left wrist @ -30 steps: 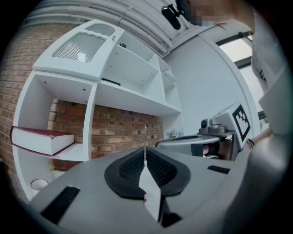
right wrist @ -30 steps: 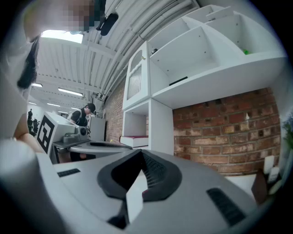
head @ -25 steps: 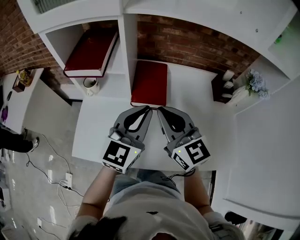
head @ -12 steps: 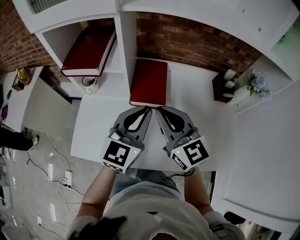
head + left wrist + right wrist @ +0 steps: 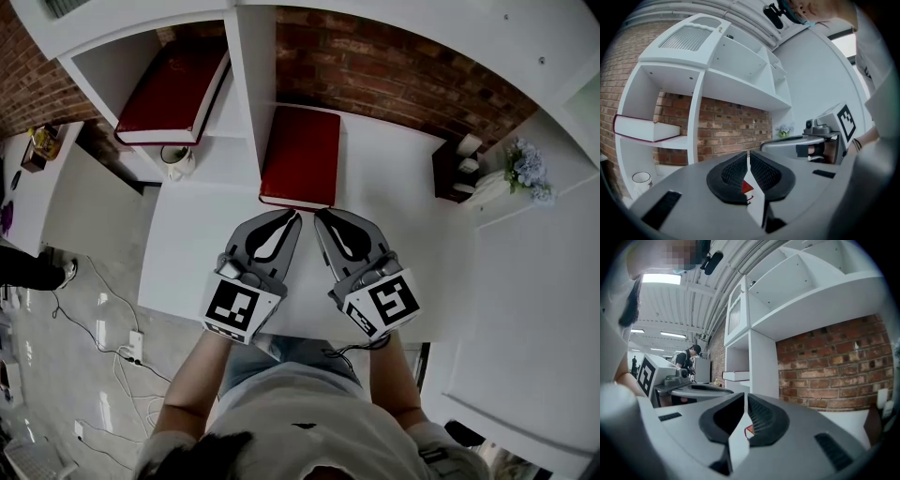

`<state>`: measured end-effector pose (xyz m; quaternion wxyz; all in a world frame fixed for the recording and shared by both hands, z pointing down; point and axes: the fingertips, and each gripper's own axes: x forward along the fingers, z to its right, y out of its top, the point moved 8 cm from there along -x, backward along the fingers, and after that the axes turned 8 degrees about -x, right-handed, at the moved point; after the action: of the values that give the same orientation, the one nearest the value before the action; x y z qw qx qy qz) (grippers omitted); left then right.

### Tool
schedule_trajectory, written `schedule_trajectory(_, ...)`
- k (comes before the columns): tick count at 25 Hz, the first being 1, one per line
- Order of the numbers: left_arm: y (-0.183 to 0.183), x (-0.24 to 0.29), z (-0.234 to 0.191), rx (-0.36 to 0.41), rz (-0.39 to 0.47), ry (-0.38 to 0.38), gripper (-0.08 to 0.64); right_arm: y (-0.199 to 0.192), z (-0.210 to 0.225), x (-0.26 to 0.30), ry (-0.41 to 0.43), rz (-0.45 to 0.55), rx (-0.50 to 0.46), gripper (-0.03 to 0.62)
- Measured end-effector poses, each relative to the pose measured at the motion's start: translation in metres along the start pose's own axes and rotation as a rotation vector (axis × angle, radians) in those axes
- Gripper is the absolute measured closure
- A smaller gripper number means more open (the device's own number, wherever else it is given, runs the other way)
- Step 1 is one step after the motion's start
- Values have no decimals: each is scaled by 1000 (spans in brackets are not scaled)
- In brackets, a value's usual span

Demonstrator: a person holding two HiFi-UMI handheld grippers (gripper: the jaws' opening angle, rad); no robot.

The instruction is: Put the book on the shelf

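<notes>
A dark red book (image 5: pixel 300 157) lies flat on the white table (image 5: pixel 403 234), close to the shelf's upright panel. My left gripper (image 5: pixel 296 217) and right gripper (image 5: pixel 319 217) sit side by side just short of the book's near edge, tips pointing at it. The left jaws are shut and empty. The right jaws stand almost together, just starting to open, with nothing between them. Slivers of the red book (image 5: pixel 746 187) (image 5: pixel 750 431) show below the tips of the left gripper (image 5: pixel 748 157) and the right gripper (image 5: pixel 746 399). A second red book (image 5: pixel 171 92) lies in the shelf compartment at the upper left.
A white mug (image 5: pixel 175 161) stands below the left compartment. A dark stand (image 5: pixel 453 169) and a bunch of flowers (image 5: pixel 527 171) sit at the table's far right. Cables (image 5: pixel 112 347) trail over the floor at left. A person (image 5: pixel 688 357) stands far off.
Both grippers stay where they were at the book's near edge. Only the head view has shifted slightly.
</notes>
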<state>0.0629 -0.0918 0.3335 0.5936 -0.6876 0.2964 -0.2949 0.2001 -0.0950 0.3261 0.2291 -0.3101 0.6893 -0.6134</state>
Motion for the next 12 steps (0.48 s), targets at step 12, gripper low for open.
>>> schedule_trajectory(12, -31, 11, -19, -49, -71, 19, 545, -34, 10, 15, -3, -66, 53, 551)
